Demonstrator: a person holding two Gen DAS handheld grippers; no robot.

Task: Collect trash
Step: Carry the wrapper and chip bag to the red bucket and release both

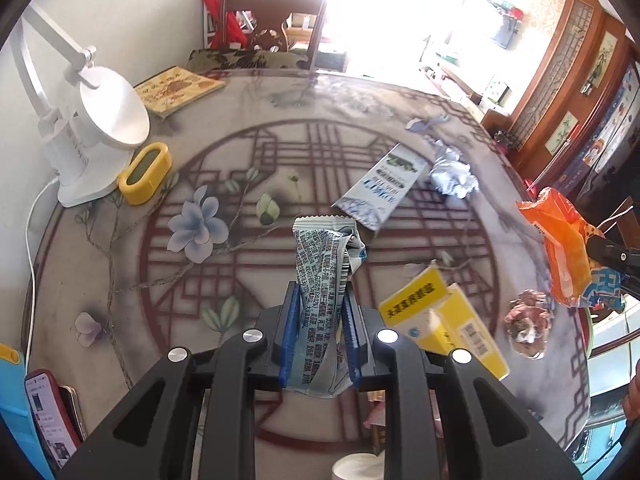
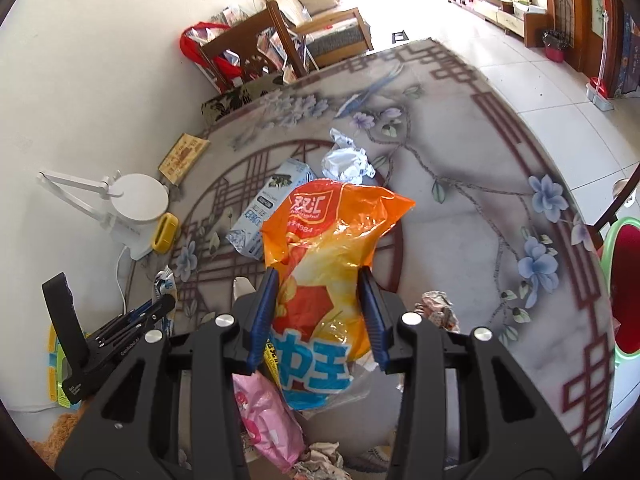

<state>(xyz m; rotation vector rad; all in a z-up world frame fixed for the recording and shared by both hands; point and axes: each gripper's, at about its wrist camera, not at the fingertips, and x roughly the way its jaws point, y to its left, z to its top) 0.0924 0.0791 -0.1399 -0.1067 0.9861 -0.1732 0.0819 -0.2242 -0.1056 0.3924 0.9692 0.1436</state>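
A: So the left hand-held gripper is pinching a gray wrapper narrow, and the right hand-held gripper is clamping an orange bag, both lifted over the bench.

B: Carrying step, I'd guess. Next they're needing a bin; carton and crumpled paper are waiting.

Crumpled grey wrapper, orange bag, both clamped upright.

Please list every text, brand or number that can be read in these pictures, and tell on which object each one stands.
"双汇": orange snack bag, logo at top.
"GenRobot.AI": left gripper body, small, partly legible.
Grey wrapper: dense print and a barcode, too small to read.
Yellow box, blue-white carton, book, phone: text blurred, unreadable.
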